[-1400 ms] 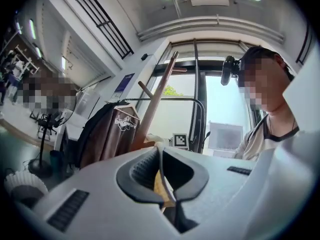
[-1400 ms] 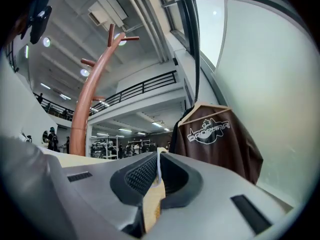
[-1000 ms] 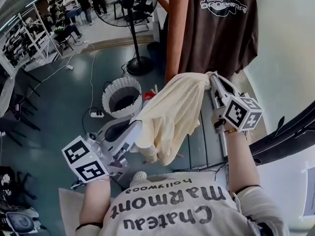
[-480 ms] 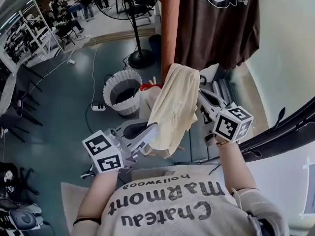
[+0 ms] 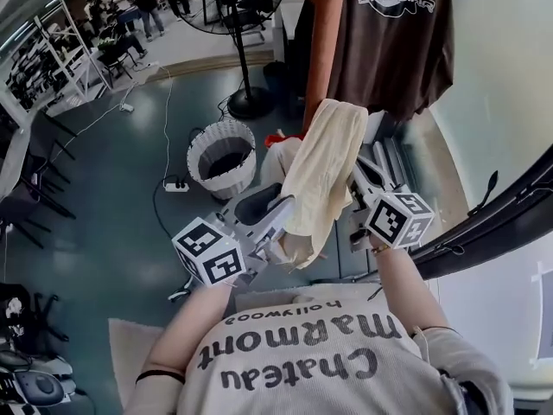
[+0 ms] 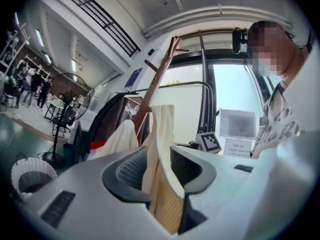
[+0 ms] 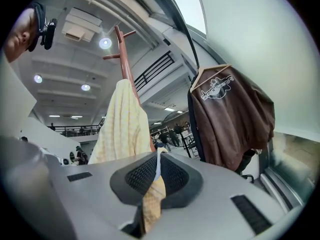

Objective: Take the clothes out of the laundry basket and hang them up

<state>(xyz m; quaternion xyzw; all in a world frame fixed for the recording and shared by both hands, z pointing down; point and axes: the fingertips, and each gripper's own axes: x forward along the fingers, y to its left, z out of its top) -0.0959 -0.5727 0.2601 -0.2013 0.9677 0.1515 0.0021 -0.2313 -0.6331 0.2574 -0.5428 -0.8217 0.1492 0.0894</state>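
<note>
A cream-yellow cloth (image 5: 327,167) hangs draped over a peg of the brown wooden coat stand (image 5: 324,41). My left gripper (image 5: 283,219) is at the cloth's lower left edge. Its jaws have just been opening, and the cloth (image 6: 162,129) hangs loosely between the pads of my left gripper (image 6: 159,156). My right gripper (image 5: 357,169) is at the cloth's right side. In the right gripper view my right gripper (image 7: 157,166) is shut on a fold of the cloth (image 7: 122,124). The white laundry basket (image 5: 223,158) stands on the floor to the left.
A brown printed T-shirt (image 5: 393,33) hangs on a hanger beside the coat stand. A standing fan (image 5: 246,59) is behind the basket, and a power strip (image 5: 175,186) with cables lies on the floor. A window wall runs along the right. People stand far off.
Both grippers have come down and the left one has moved in to the right. The cloth, first spread between them, now hangs narrow from the peg. The left jaws have opened.
</note>
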